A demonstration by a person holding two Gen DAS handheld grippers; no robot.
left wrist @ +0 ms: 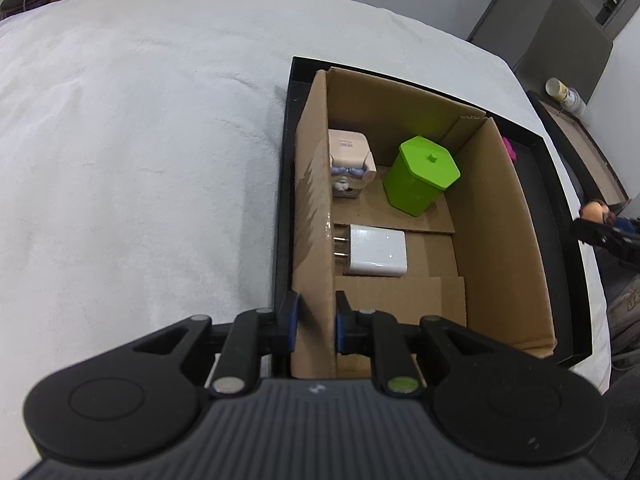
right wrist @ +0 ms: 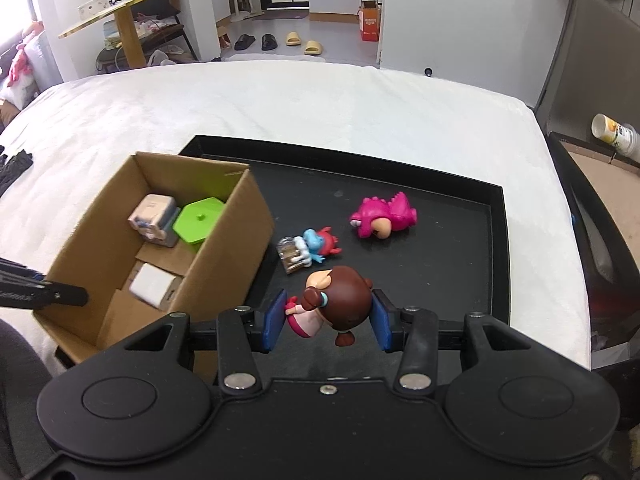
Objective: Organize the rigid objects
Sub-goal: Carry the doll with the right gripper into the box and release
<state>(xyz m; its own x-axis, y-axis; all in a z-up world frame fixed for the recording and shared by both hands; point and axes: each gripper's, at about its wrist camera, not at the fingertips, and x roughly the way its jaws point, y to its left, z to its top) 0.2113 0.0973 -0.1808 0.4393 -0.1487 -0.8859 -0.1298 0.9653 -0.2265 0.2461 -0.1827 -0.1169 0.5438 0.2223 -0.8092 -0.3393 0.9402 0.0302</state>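
My left gripper [left wrist: 315,322] is shut on the left wall of a cardboard box [left wrist: 314,200] that stands in a black tray [left wrist: 282,184]. Inside the box are a green hexagonal container [left wrist: 420,176], a white charger [left wrist: 376,250] and a small pale toy box [left wrist: 352,162]. My right gripper [right wrist: 326,320] is shut on a brown-haired doll figure [right wrist: 340,298], held above the tray [right wrist: 440,240] to the right of the box [right wrist: 224,256]. A pink dinosaur toy [right wrist: 382,216] and a blue and red figure [right wrist: 312,246] lie on the tray.
The tray lies on a white cloth-covered surface [left wrist: 140,160]. A canister [right wrist: 616,136] lies on a side surface at the far right. A wooden table and shoes stand on the floor beyond.
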